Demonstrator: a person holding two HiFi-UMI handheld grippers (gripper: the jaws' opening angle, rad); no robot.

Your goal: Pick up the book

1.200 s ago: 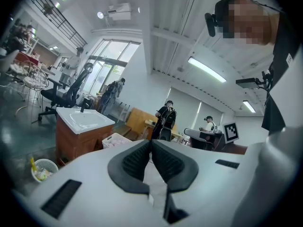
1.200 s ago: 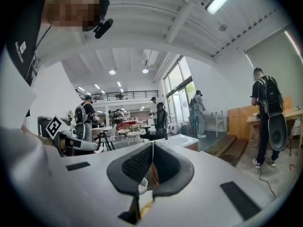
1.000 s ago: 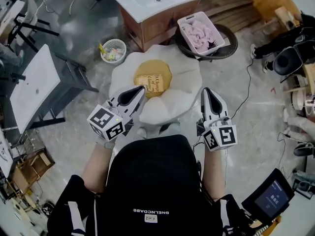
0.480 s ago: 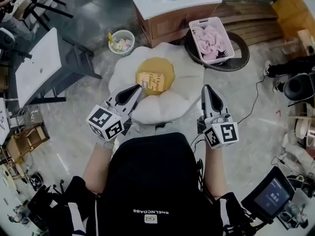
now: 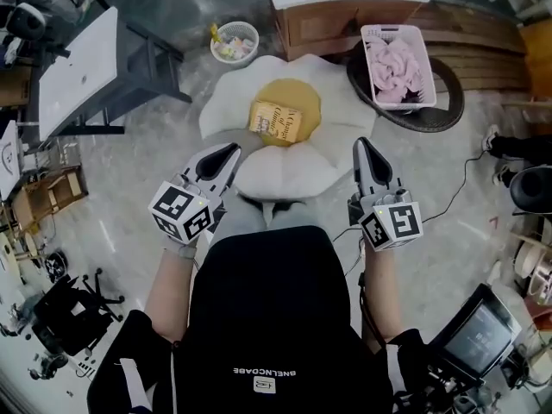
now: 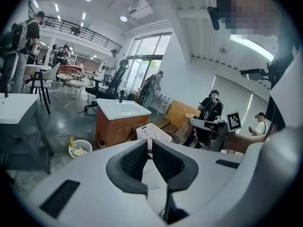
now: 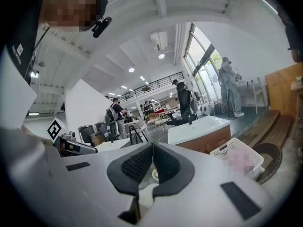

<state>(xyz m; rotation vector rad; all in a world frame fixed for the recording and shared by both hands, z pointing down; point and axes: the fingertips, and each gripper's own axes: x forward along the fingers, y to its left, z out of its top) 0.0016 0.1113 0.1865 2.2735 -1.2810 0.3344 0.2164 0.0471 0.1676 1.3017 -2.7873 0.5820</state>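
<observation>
Only the head view shows the yellow paperback book (image 5: 278, 122) at the centre of the white flower-shaped cushion (image 5: 285, 175). The left tool (image 5: 231, 150) and right tool (image 5: 360, 143), both closed and empty, point forward at its near edge.

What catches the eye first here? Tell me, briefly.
A fried-egg-shaped cushion lies on the floor at centre, with a yellow book on its yolk. Just short of it, the left hand-held gripper and right hand-held gripper hover, both shut and empty.

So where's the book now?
Head view, upper middle: the book lies on the yellow centre of the white cushion, ahead of the left gripper and right gripper.
</observation>
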